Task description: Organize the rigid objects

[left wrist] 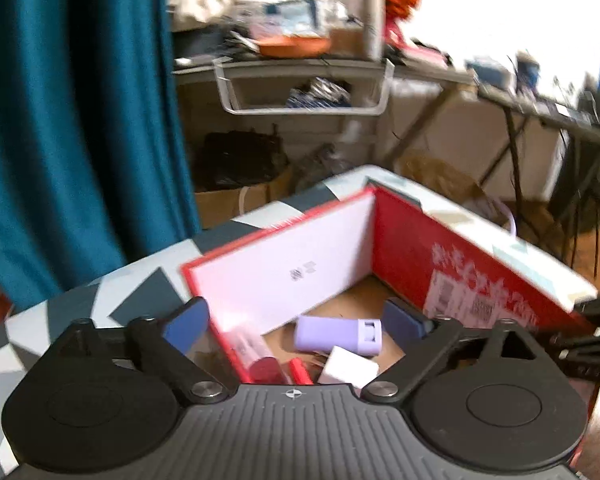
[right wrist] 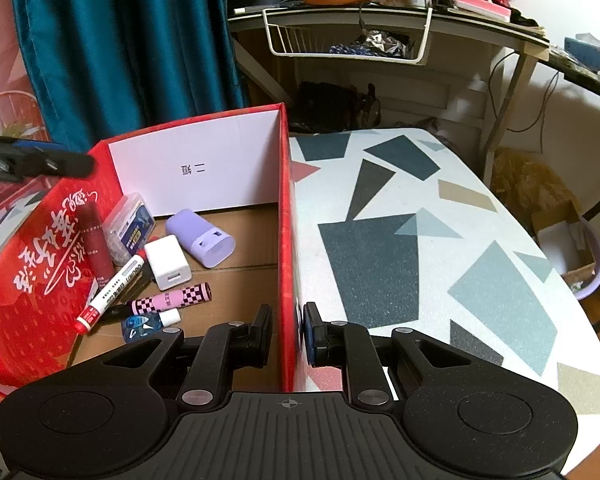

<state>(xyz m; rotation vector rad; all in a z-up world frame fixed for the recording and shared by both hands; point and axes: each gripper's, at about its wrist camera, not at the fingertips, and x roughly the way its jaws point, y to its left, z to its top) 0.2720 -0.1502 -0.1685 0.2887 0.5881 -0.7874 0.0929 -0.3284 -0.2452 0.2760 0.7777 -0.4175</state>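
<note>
A red cardboard box [right wrist: 40, 264] with a brown floor stands on the patterned table [right wrist: 400, 220]. In it lie a lilac cylinder [right wrist: 200, 236], a white charger [right wrist: 167, 265], a pink checkered tube [right wrist: 172, 300], a red-capped marker [right wrist: 112, 292], a dark red tube [right wrist: 96, 244], a clear case [right wrist: 128, 228] and a small blue bottle [right wrist: 148, 322]. My right gripper [right wrist: 288, 316] is shut on the box's right wall [right wrist: 286, 200]. My left gripper [left wrist: 296, 316] hangs wide open over the box, above the lilac cylinder [left wrist: 336, 334] and charger [left wrist: 348, 368], holding nothing.
A teal curtain [right wrist: 132, 40] hangs behind the box. Beyond it is a cluttered desk with a white wire basket [right wrist: 348, 40] under its top. A red chair [right wrist: 4, 120] is at the left. The table's right edge drops to a floor with a basin [right wrist: 572, 248].
</note>
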